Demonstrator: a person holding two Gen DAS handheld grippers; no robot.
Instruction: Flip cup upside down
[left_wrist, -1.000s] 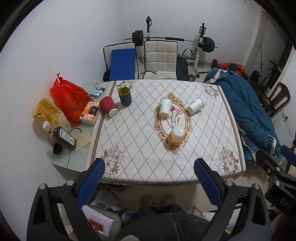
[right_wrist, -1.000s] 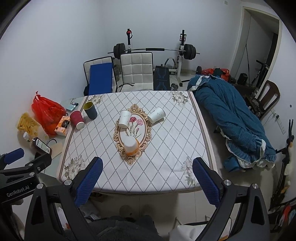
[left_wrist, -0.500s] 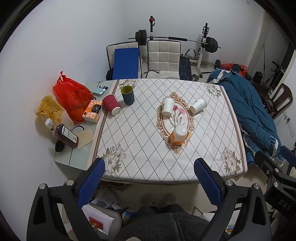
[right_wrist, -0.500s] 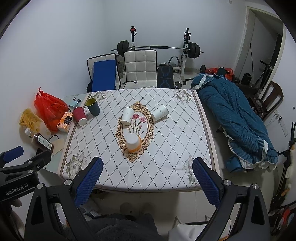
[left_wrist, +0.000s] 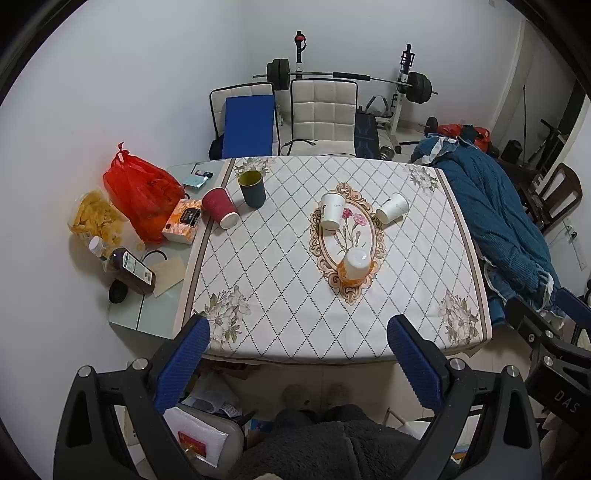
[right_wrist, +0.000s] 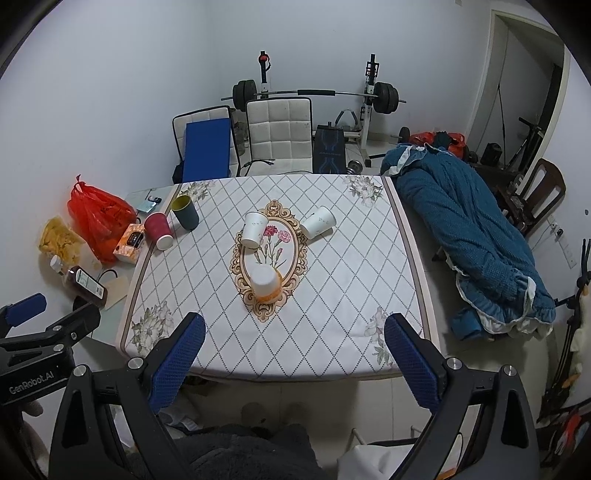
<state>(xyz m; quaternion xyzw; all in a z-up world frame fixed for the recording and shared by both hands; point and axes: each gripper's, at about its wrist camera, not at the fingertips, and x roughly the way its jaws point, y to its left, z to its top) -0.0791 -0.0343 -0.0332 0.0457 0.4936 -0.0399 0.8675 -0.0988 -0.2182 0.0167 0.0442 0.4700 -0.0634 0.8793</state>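
An orange-and-white cup (left_wrist: 355, 266) (right_wrist: 265, 284) stands upside down on the table's oval motif. A white paper cup (left_wrist: 331, 211) (right_wrist: 254, 229) stands upside down behind it, and another white cup (left_wrist: 393, 208) (right_wrist: 319, 222) lies on its side to the right. A maroon cup (left_wrist: 220, 208) (right_wrist: 159, 231) lies tipped at the left edge next to an upright dark green cup (left_wrist: 252, 188) (right_wrist: 185, 212). My left gripper (left_wrist: 298, 356) and right gripper (right_wrist: 293, 354) are both open and empty, held high above the table's near edge.
The table (left_wrist: 280, 302) has a diamond-pattern cloth. A side shelf on the left holds a red bag (left_wrist: 142, 190), tissue box (left_wrist: 183, 221), snack bag and brown bottle (left_wrist: 132, 270). Chairs and a barbell rack stand behind. A blue blanket (right_wrist: 472, 229) lies right.
Both grippers have pulled back and up from the table, so the table looks smaller and farther. Nothing on the table has moved.
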